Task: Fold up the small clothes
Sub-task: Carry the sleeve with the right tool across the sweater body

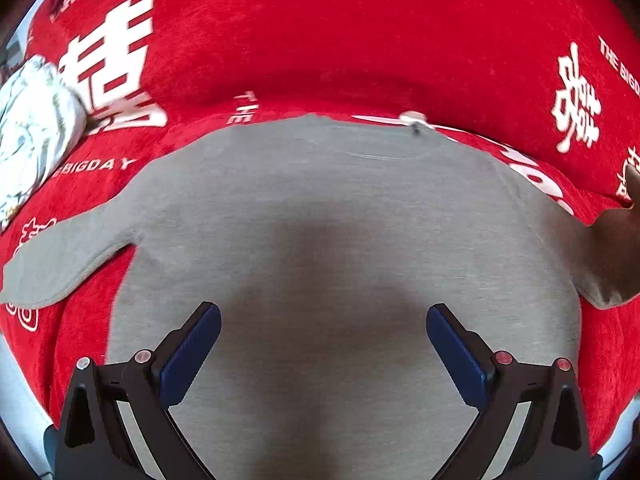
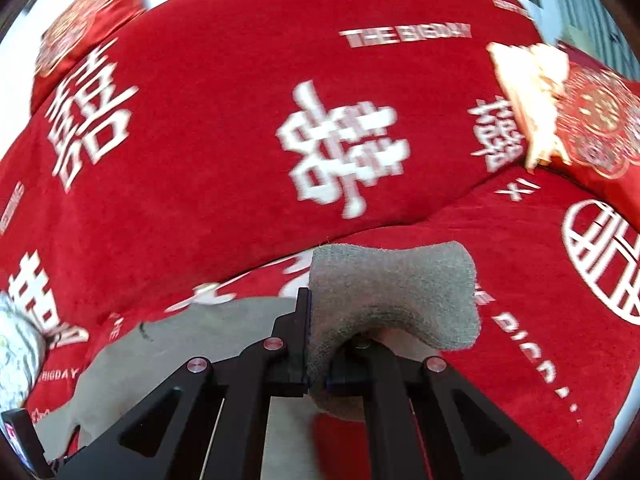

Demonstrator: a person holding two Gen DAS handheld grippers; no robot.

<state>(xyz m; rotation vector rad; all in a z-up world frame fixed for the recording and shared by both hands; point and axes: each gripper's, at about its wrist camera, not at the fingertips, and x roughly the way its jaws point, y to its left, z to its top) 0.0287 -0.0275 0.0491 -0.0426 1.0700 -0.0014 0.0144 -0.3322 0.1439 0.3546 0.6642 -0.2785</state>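
The gray shirt (image 1: 328, 216) lies flat on the red blanket (image 1: 360, 32). The left tongs (image 1: 323, 340) are spread wide just above its middle, holding nothing. The right tongs (image 2: 316, 344) are pinched tight on one gray sleeve (image 2: 392, 296), lifting it up.

Between the spread jaws of the left gripper (image 1: 323, 354), a grey shirt (image 1: 332, 240) of soft, matt knit cloth is being seen; the gripper's frame is looking like matt black plastic, with ribbed blue pads (image 1: 188, 356). A sleeve (image 2: 394, 296) of fuzzy, slightly rough knit is being pinched by the right gripper (image 2: 316, 344). Beyond the jaws, a red blanket (image 2: 224, 128) of plush, velvety cloth is being shown, with flat white print.
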